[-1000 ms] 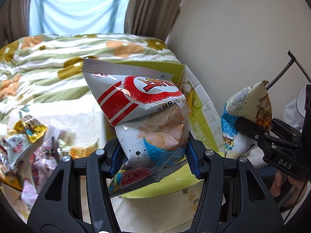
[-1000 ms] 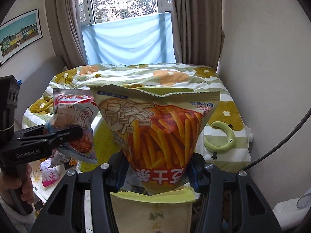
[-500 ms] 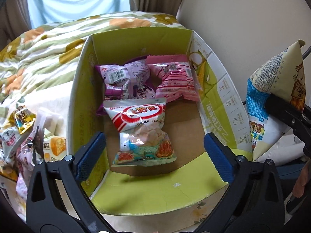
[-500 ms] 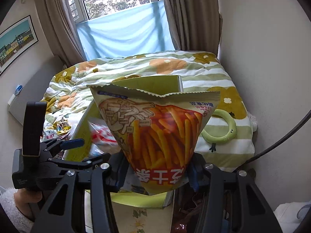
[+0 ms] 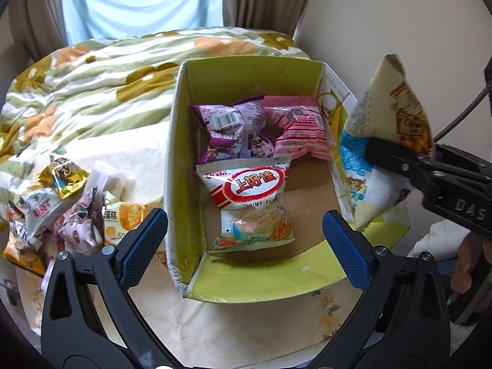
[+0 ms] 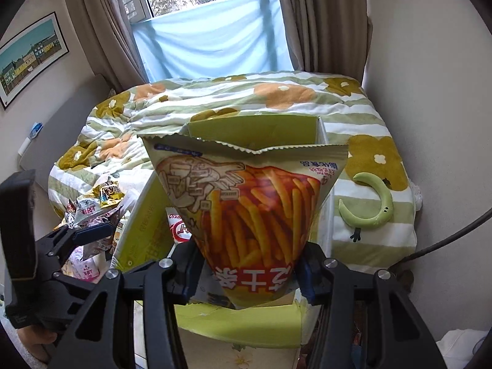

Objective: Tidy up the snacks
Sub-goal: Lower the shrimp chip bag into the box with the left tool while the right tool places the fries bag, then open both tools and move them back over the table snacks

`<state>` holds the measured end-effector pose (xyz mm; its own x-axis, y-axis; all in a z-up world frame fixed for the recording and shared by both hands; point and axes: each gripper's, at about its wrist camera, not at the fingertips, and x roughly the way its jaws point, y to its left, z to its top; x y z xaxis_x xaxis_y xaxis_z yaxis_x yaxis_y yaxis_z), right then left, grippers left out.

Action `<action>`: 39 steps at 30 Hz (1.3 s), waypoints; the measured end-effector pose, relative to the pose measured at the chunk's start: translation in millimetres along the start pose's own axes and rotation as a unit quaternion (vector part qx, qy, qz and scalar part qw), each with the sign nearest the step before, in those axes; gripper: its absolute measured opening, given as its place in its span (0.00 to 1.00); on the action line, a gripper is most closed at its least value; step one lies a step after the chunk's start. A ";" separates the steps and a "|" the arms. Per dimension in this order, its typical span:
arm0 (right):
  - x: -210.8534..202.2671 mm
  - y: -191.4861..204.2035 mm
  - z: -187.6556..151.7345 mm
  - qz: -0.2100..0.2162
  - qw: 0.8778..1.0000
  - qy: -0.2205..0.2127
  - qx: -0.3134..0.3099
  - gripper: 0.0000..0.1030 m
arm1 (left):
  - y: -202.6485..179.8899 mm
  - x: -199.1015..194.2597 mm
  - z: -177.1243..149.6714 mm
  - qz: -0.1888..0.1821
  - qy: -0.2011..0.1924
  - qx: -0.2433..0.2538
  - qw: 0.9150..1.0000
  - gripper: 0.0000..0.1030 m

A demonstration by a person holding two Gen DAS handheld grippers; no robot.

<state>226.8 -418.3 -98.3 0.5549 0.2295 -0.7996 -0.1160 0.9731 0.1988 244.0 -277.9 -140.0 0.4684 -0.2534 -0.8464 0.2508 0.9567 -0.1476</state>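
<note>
A green cardboard box [image 5: 181,160] stands open on the bed. Inside lie a purple packet [image 5: 236,132], a pink packet [image 5: 299,130] and, nearest me, a red-and-white shrimp chips bag [image 5: 250,203]. My left gripper [image 5: 246,240] hangs open above the box's near end, nothing between its blue pads. My right gripper [image 6: 246,273] is shut on a tall fries snack bag [image 6: 252,212], held upright over the box [image 6: 255,130]. The same bag [image 5: 384,141] and right gripper [image 5: 396,153] show at the right in the left wrist view.
A heap of loose snack packets [image 5: 61,206] lies left of the box on the flowered bedspread [image 5: 101,92]. A green crescent toy [image 6: 373,206] rests on the bed at the right. A wall runs close along the right side; curtains and a window are behind.
The left gripper opened and let the shrimp chips bag fall into the box, then sank toward it. The right gripper carried the fries bag closer over the box.
</note>
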 end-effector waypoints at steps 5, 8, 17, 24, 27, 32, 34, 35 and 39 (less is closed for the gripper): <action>38.7 8.9 -7.2 0.001 0.999 0.045 0.005 0.46 | 5.1 -0.8 -8.0 0.019 0.004 0.013 1.000 0.97; 53.3 7.0 -14.9 -0.001 0.998 0.063 0.019 0.47 | 7.8 1.1 -13.1 0.019 0.008 0.014 1.000 0.97; 50.8 -5.9 -29.2 -0.010 0.998 0.047 0.034 0.93 | 11.1 14.1 -20.2 0.011 0.024 0.001 1.000 0.97; 35.4 -5.8 -28.4 0.000 0.999 0.022 0.025 0.93 | 0.6 9.7 -14.6 0.015 0.016 0.006 1.000 0.97; 19.9 -5.6 -22.5 -0.002 1.000 0.002 0.019 0.93 | -2.9 -0.8 -11.8 0.018 0.003 0.005 1.000 0.97; -12.0 1.8 -11.1 -0.006 0.999 -0.035 0.001 0.93 | 0.7 -32.0 -14.0 0.024 -0.029 -0.016 0.999 0.97; -22.5 6.3 -7.3 -0.007 0.999 -0.048 -0.009 0.93 | 5.9 -45.9 -17.9 0.033 -0.039 -0.026 0.998 0.97; -26.9 8.9 -6.1 -0.006 0.998 -0.054 -0.014 0.93 | 9.1 -53.3 -20.9 0.041 -0.044 -0.031 0.998 0.97; -36.6 22.5 -3.5 0.002 0.997 -0.066 -0.038 0.93 | 27.9 -79.5 -36.4 0.075 -0.057 -0.050 0.994 0.97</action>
<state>201.0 -404.8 -66.5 0.6578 0.2339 -0.7160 -0.1772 0.9719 0.1547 182.9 -225.9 -95.5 0.5888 -0.1155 -0.8000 0.0876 0.9930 -0.0789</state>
